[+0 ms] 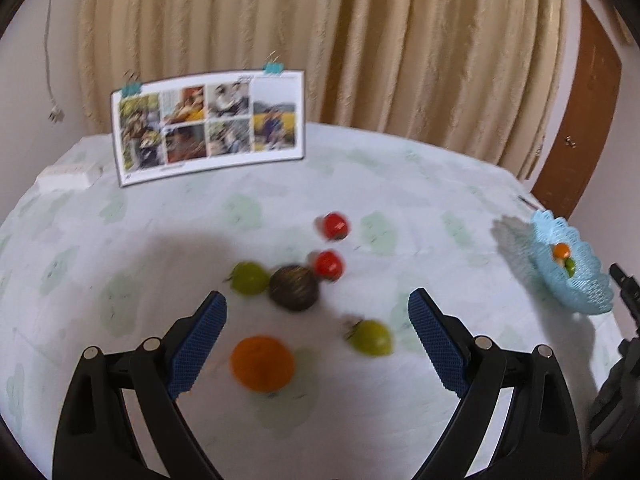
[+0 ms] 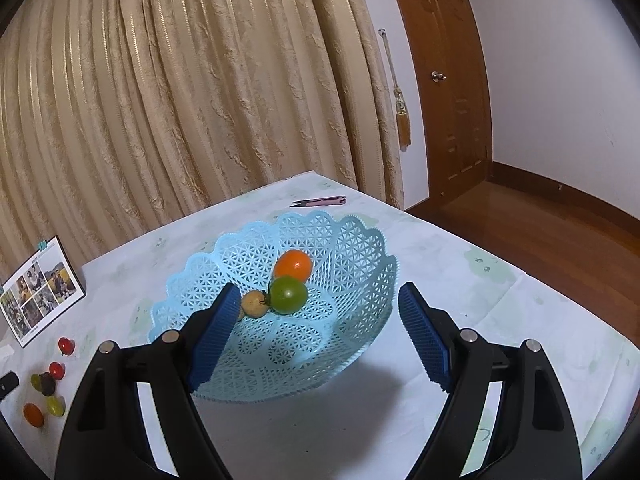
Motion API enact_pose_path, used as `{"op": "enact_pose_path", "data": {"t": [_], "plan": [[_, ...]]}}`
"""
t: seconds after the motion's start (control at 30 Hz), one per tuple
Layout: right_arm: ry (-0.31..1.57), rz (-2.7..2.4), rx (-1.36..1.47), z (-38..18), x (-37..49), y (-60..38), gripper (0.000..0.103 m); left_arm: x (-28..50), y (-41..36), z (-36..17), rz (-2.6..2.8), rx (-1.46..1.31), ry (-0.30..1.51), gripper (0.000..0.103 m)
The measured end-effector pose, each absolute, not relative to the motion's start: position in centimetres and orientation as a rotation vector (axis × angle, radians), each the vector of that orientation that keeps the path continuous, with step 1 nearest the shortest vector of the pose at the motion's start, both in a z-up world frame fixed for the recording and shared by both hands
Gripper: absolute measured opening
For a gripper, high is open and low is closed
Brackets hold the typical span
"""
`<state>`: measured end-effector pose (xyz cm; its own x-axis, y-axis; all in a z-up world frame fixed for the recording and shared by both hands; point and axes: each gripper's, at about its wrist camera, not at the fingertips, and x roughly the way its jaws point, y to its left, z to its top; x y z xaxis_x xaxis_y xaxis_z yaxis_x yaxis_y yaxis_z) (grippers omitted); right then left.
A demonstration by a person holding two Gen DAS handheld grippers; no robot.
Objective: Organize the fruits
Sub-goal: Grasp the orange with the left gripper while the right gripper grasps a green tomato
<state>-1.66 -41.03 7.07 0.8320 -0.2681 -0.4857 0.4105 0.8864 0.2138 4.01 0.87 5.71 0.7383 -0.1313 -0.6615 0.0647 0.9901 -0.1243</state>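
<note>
Loose fruit lies on the pale tablecloth in the left wrist view: an orange fruit (image 1: 262, 363), two green ones (image 1: 371, 337) (image 1: 250, 278), a dark brown one (image 1: 294, 288) and two red ones (image 1: 329, 264) (image 1: 335, 225). My left gripper (image 1: 318, 300) hovers open above them, holding nothing. The light blue lattice basket (image 2: 352, 252) holds an orange fruit (image 2: 293, 265), a green one (image 2: 288, 295) and a small tan one (image 2: 254, 304). Over its near side my right gripper (image 2: 314, 294) stands open and empty. The basket (image 1: 588, 292) also shows at the far right of the left view.
A photo calendar (image 1: 208, 124) stands at the back of the table before beige curtains. A white box (image 1: 66, 176) lies to its left. Small pink snips (image 2: 320, 201) rest beyond the basket. A wooden door (image 2: 444, 80) and floor are to the right.
</note>
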Motion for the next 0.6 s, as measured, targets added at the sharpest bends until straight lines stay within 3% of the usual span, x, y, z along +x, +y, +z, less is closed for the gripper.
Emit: {"op": "enact_pose_path", "data": {"t": [0.17, 0.43, 0.6], "plan": [[0.467, -0.364, 0.295, 7.0, -1.5, -40.5, 0.083, 3.6, 1.8, 4.4, -0.09, -0.092, 0.76, 0.08], [0.471, -0.346, 0.237, 7.6, -1.1, -38.9, 0.083, 3.6, 3.3, 2.6, -0.055, -0.127, 0.821, 0.041], [0.464, -0.278, 0.227, 9.2, -1.1, -36.8, 0.083, 3.1, 3.4, 2.4, -0.059, -0.108, 0.808, 0.04]]}}
